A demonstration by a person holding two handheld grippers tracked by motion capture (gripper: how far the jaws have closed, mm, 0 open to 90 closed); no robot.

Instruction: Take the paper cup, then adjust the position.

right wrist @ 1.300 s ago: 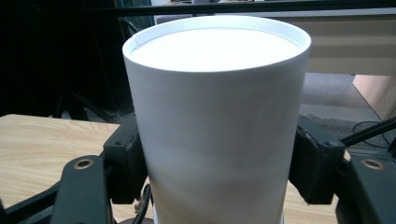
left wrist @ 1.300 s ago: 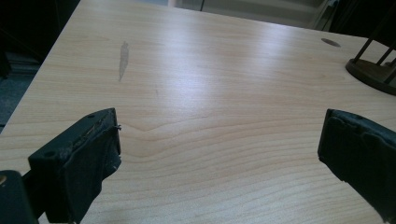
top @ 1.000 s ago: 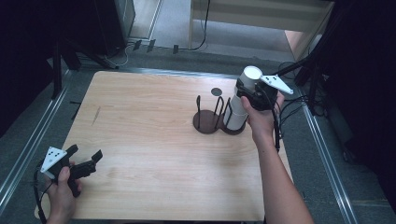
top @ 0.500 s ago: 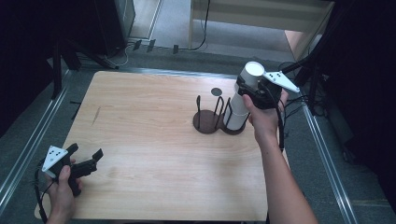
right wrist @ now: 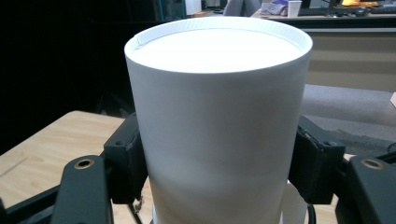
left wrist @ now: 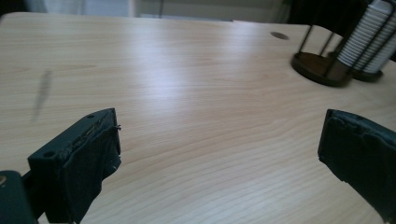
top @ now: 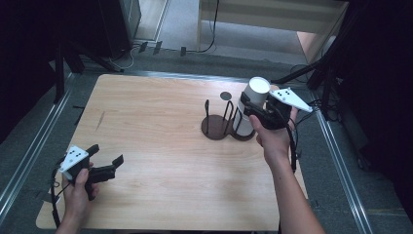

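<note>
My right gripper is shut on a white paper cup, its jaws pressed on both sides of the cup. The cup is bottom-up at the top of a stack of white cups. That stack stands in one side of a dark wire cup holder at the table's right. A bit of a lower cup shows under the held one. My left gripper is open above the table's near left, with nothing between its jaws. From there the holder and the ribbed stack lie far off.
The wooden table has a small dark round hole behind the holder. Metal rails run along both sides of the table. Cables lie on the floor behind it, and dark stands rise at the far right.
My right gripper has come down a little with the white cup, closer onto the stack. The left gripper has drifted slightly to the right and stays open.
</note>
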